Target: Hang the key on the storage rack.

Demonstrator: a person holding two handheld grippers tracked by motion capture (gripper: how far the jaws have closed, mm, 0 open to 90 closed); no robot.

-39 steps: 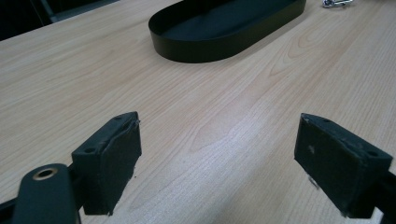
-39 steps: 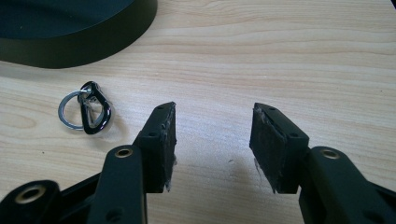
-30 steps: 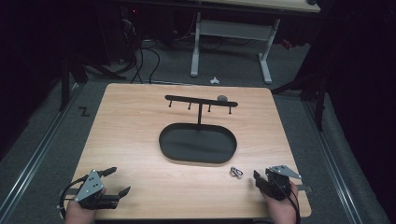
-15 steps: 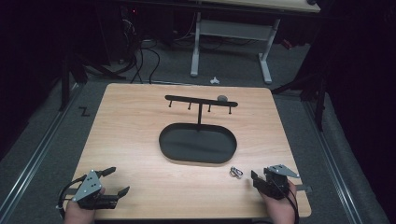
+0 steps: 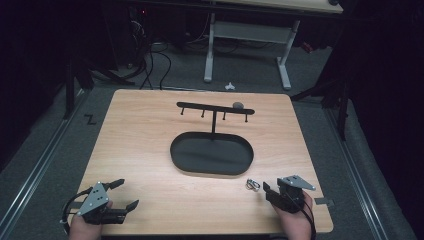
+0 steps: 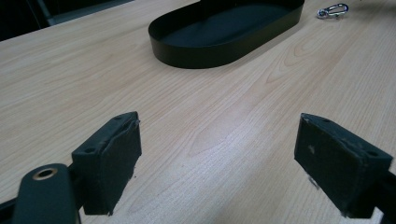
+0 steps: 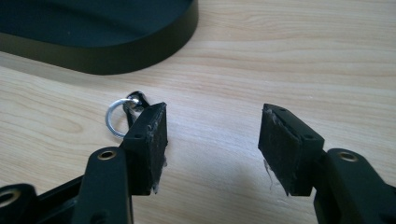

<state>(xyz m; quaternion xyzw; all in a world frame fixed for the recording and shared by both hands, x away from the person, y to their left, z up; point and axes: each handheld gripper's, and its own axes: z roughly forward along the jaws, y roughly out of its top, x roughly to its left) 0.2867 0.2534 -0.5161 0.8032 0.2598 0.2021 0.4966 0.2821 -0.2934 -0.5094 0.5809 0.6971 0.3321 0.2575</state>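
Right claw (image 7: pixel 212 140) spread, just been opening, nothing between, key ring (image 7: pixel 122 116) beside it, left claw (image 6: pixel 217 163) spread.

A lab-like recording room: one wooden table (image 5: pixel 150 130) on grey carpet, floor rails (image 5: pixel 37 167) on the left, tangled cables (image 5: pixel 150 55) and a white-legged desk (image 5: pixel 250 35) at the dark far side.

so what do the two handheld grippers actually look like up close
Both are black two-jaw tools. The left gripper and the right gripper each carry a grey three-cornered plate on top and trail a black cable. Up close, the jaws end in blocky black pads with small screw holes and frayed edges, and the arms behind them have brass-ringed holes.
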